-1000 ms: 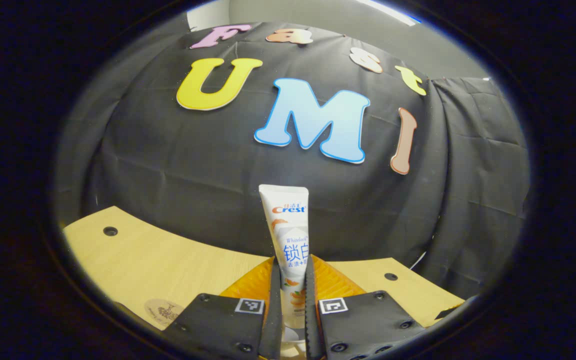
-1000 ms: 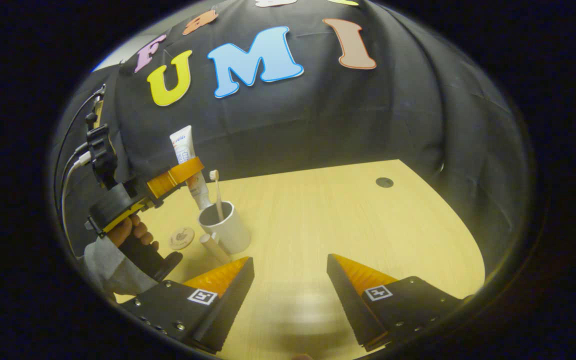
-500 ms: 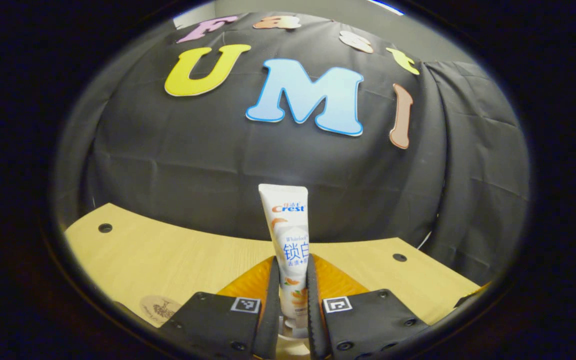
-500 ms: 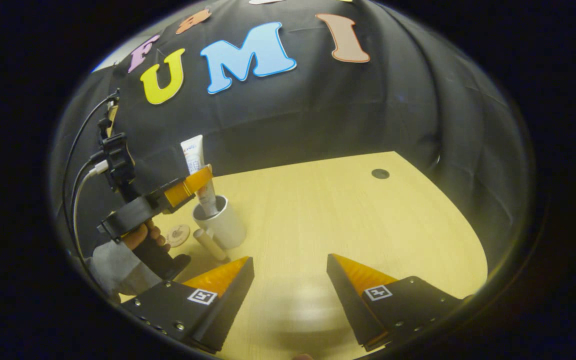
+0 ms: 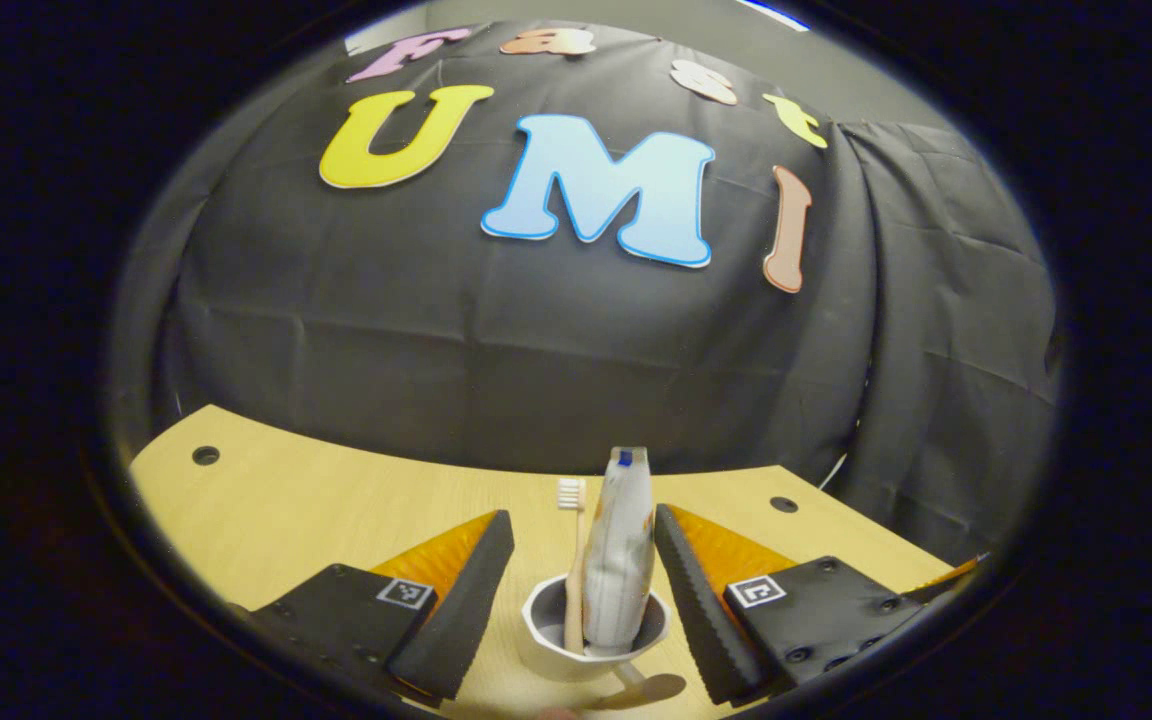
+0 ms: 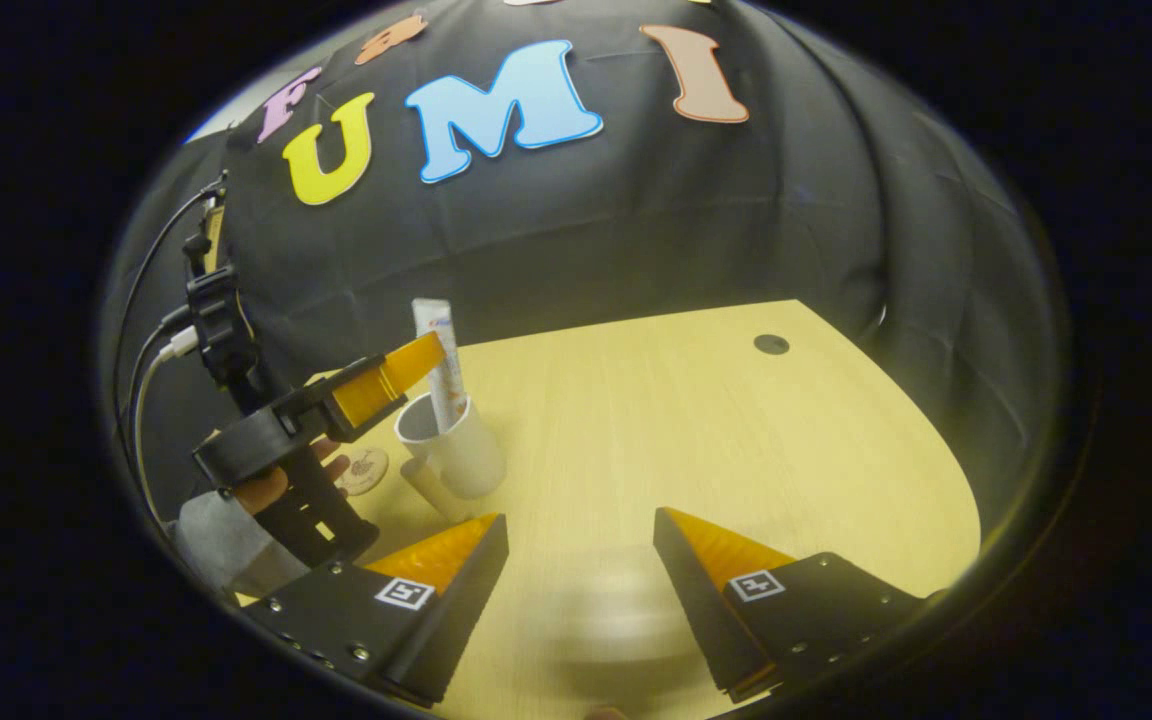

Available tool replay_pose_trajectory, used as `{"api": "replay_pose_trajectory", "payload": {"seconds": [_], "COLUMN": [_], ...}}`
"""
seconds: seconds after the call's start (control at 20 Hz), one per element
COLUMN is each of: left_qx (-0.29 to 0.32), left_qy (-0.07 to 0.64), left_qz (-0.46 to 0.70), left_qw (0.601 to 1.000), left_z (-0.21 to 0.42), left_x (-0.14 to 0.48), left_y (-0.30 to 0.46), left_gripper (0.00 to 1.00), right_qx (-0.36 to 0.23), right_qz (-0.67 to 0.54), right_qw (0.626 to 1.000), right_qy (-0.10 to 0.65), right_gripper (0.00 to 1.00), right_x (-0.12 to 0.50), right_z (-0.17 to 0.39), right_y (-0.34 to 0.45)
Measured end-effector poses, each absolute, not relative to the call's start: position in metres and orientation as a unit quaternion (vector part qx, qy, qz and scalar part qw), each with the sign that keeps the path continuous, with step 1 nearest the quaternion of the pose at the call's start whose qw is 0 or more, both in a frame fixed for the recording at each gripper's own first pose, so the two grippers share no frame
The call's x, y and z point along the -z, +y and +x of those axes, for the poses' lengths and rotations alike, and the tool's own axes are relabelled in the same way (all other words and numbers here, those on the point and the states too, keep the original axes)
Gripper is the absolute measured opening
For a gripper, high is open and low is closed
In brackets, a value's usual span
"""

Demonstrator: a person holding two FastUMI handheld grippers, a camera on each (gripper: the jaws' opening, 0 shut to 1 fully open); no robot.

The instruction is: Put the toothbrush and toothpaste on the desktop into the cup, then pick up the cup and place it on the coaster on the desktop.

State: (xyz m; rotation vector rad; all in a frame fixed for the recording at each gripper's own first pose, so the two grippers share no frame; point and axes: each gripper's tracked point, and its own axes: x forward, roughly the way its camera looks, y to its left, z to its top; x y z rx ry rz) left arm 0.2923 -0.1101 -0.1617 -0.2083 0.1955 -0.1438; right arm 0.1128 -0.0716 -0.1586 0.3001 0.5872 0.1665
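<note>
The white toothpaste tube (image 5: 619,560) and pale-handled toothbrush (image 5: 572,560) stand upright in the white round cup (image 5: 548,640), between the left gripper (image 5: 584,570)'s spread jaws. The right gripper (image 6: 581,545) idles, jaws spread, over the bare wooden tabletop (image 6: 696,420). The round coaster (image 6: 364,470) lies just left of the cup, so likely a short carry.

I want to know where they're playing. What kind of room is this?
It looks like a small recording booth, not a real bathroom. A black cloth wall hangs behind a bare wooden desk, and a person's hand works a gripper over a cup holding a toothbrush and toothpaste.
</note>
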Motion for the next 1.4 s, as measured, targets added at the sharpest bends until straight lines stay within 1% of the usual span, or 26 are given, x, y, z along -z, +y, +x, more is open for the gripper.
{"api": "replay_pose_trajectory", "payload": {"seconds": [0.15, 0.2, 0.25, 0.3, 0.35, 0.4, 0.65, 1.0, 1.25, 1.4], "left_qx": [0.061, 0.060, 0.059, 0.058, 0.055, 0.052, 0.013, -0.028, -0.044, -0.043], "left_qy": [0.095, 0.093, 0.090, 0.086, 0.083, 0.080, 0.075, 0.086, 0.093, 0.098], "left_qz": [-0.105, -0.106, -0.108, -0.108, -0.106, -0.103, -0.097, -0.107, -0.102, -0.096], "left_qw": [0.988, 0.988, 0.988, 0.989, 0.989, 0.990, 0.992, 0.990, 0.989, 0.990], "left_z": [0.285, 0.283, 0.279, 0.276, 0.273, 0.270, 0.248, 0.219, 0.204, 0.195], "left_x": [0.155, 0.152, 0.147, 0.142, 0.138, 0.134, 0.122, 0.127, 0.125, 0.124], "left_y": [-0.099, -0.096, -0.091, -0.087, -0.082, -0.075, -0.025, 0.029, 0.050, 0.054], "left_gripper": [0.94, 0.89, 0.89, 0.95, 0.89, 0.95, 0.95, 0.96, 0.95, 0.95], "right_qx": [-0.091, -0.096, -0.101, -0.108, -0.114, -0.122, -0.161, -0.190, -0.189, -0.182], "right_qz": [0.143, 0.141, 0.138, 0.134, 0.129, 0.125, 0.096, 0.055, 0.025, 0.013], "right_qw": [0.943, 0.944, 0.944, 0.945, 0.945, 0.945, 0.938, 0.921, 0.903, 0.893], "right_qy": [0.285, 0.283, 0.281, 0.279, 0.279, 0.278, 0.290, 0.335, 0.385, 0.411], "right_gripper": [0.91, 0.91, 0.91, 0.91, 0.91, 0.90, 0.91, 0.91, 0.91, 0.91], "right_x": [0.152, 0.148, 0.146, 0.143, 0.141, 0.139, 0.135, 0.152, 0.175, 0.188], "right_z": [0.118, 0.120, 0.122, 0.125, 0.128, 0.131, 0.149, 0.170, 0.178, 0.185], "right_y": [-0.058, -0.053, -0.048, -0.042, -0.036, -0.030, 0.013, 0.053, 0.067, 0.071]}}
